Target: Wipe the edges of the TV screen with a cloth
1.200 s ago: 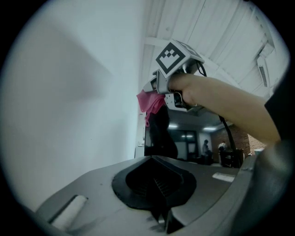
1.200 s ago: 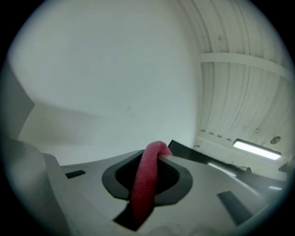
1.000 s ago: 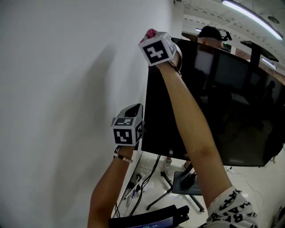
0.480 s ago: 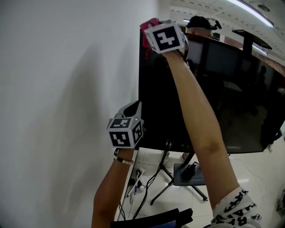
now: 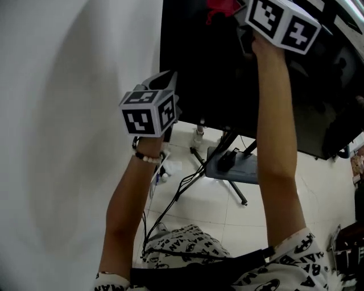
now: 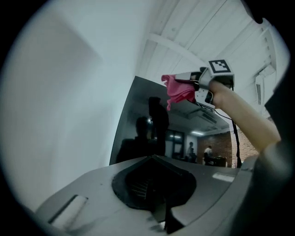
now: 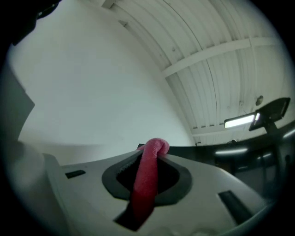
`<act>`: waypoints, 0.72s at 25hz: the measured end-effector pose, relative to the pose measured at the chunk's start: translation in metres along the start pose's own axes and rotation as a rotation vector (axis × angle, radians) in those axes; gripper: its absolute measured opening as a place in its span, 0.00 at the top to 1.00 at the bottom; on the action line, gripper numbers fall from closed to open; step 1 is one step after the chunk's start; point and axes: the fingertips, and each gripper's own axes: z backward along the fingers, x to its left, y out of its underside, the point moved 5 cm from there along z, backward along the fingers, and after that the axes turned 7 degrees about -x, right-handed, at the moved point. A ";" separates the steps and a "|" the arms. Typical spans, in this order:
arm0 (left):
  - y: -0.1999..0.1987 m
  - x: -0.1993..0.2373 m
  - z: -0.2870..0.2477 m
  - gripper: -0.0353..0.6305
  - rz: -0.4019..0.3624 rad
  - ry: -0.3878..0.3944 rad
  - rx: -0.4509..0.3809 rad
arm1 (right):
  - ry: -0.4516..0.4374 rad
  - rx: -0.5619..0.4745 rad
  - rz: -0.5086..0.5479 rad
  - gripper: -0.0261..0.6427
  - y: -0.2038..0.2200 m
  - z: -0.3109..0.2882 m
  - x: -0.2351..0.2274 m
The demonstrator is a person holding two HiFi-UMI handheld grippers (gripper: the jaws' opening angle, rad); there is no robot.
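Observation:
The black TV screen fills the top of the head view, its left edge close to the white wall. My right gripper is raised to the screen's top edge, a little right of the top left corner, shut on a pink cloth. In the right gripper view the cloth runs folded between the jaws of the right gripper. My left gripper is by the TV's lower left edge, jaws shut and empty. From the left gripper I see the screen and the cloth.
The white wall runs along the left. Below the TV, stand legs, a grey base and black cables lie on the white tiled floor. Reflections of a room and a person show in the screen.
My right gripper has carried the pink cloth from the TV's top left corner rightward along the top edge. The head view has tilted down. The left gripper stays by the lower left edge.

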 end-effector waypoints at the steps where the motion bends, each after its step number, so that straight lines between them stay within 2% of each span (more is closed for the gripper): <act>1: 0.015 -0.005 0.007 0.95 0.018 -0.006 0.013 | -0.010 0.001 -0.027 0.86 0.010 0.019 0.002; 4: 0.054 -0.021 0.029 0.95 0.055 -0.024 0.046 | -0.047 0.009 -0.118 0.86 0.041 0.073 0.011; 8: 0.097 -0.041 0.050 0.95 0.058 -0.036 0.090 | -0.049 0.069 -0.161 0.86 0.094 0.140 0.028; 12: 0.123 -0.054 0.069 0.95 0.073 -0.052 0.142 | -0.084 0.212 -0.248 0.87 0.155 0.200 0.057; 18: 0.174 -0.075 0.099 0.95 0.114 -0.070 0.220 | -0.082 0.455 -0.362 0.87 0.248 0.296 0.106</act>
